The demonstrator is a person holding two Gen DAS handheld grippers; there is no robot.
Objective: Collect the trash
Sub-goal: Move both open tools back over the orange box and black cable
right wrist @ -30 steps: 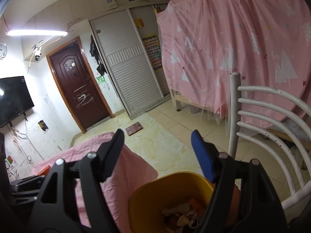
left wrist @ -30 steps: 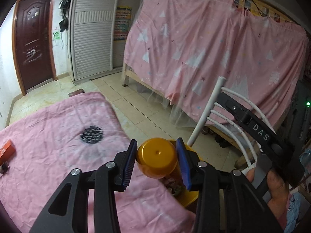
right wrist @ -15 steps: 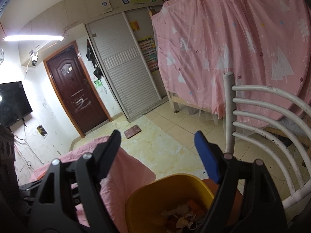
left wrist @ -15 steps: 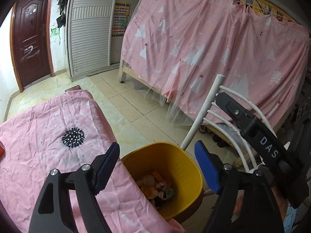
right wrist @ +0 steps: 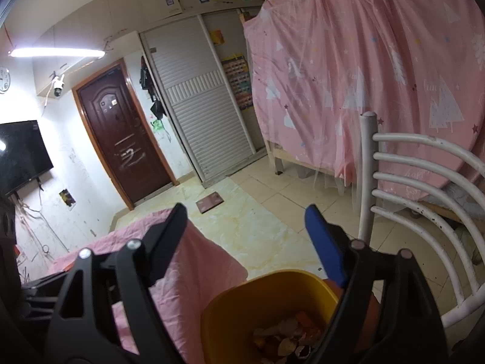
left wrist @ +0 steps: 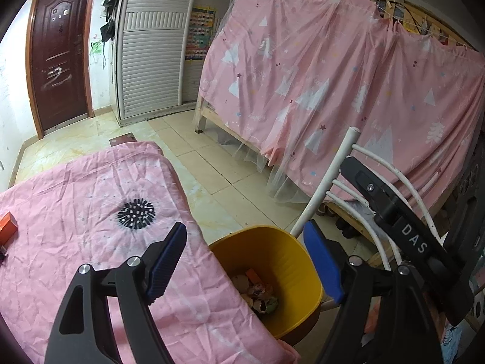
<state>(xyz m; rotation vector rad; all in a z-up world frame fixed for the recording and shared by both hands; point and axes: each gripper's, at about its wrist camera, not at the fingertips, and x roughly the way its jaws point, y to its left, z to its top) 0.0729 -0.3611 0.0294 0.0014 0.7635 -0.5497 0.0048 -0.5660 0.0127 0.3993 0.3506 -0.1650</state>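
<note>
Both tongs open, nothing between pads: left tongs [left wrist: 244, 261] jaws opened in last second, right tongs [right wrist: 245, 236] just widened more. Yellow bin [left wrist: 291, 242] directly below/ahead, scraps [left wrist: 257, 295] inside (mostly shells, looks like). Left: orange box [left wrist: 7, 227] on counter [left wrist: 75, 188], far left of left tongs.

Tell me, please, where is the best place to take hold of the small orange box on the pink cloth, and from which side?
Probably grip the orange box across its short sides, coming down from above with the left tool, now open and empty. The box lies flat on the pink cloth, with no edge raised to get under. Only part of it shows at the picture's edge, so its full shape is uncertain.
</note>
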